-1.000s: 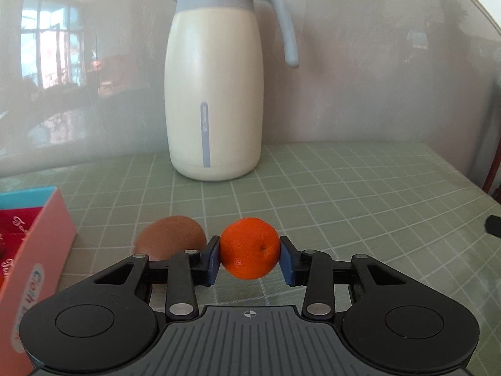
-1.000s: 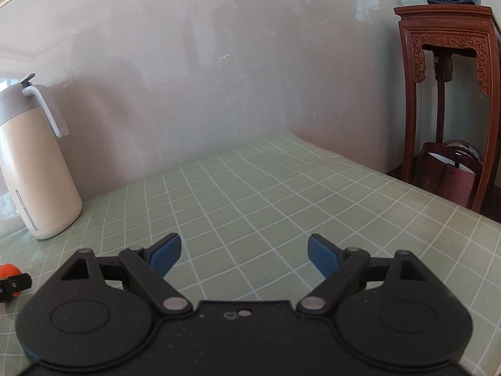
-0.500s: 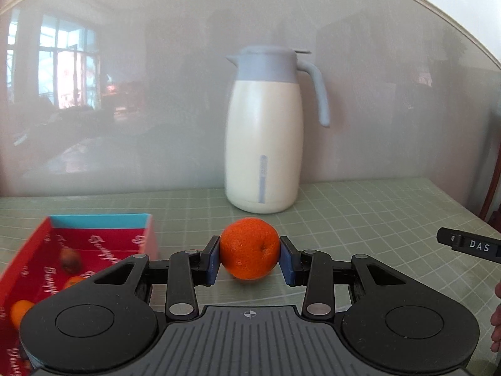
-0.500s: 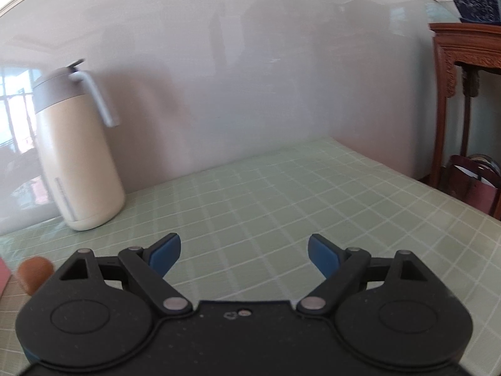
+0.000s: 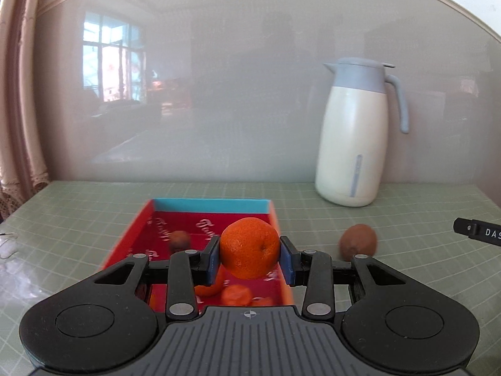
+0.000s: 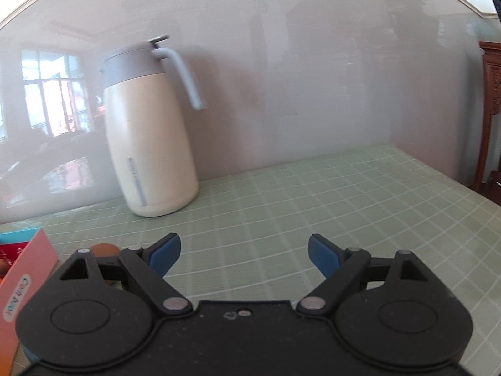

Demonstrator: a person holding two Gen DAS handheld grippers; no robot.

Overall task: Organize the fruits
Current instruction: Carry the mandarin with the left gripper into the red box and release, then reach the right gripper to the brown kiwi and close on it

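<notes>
Since earlier, left gripper (image 5: 250,256) carried the orange (image 5: 249,247) over the red box (image 5: 211,206), fingers clamping it; right gripper (image 6: 244,255) fingers wide, empty.

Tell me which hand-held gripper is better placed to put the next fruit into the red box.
Left. The left hand-held gripper already clamps an orange over the red box. The right hand-held gripper is open and empty, over bare tablecloth beside the box.

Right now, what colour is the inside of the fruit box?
Red with pale writing; the box has a blue far rim. Left wrist view shows it best.
</notes>
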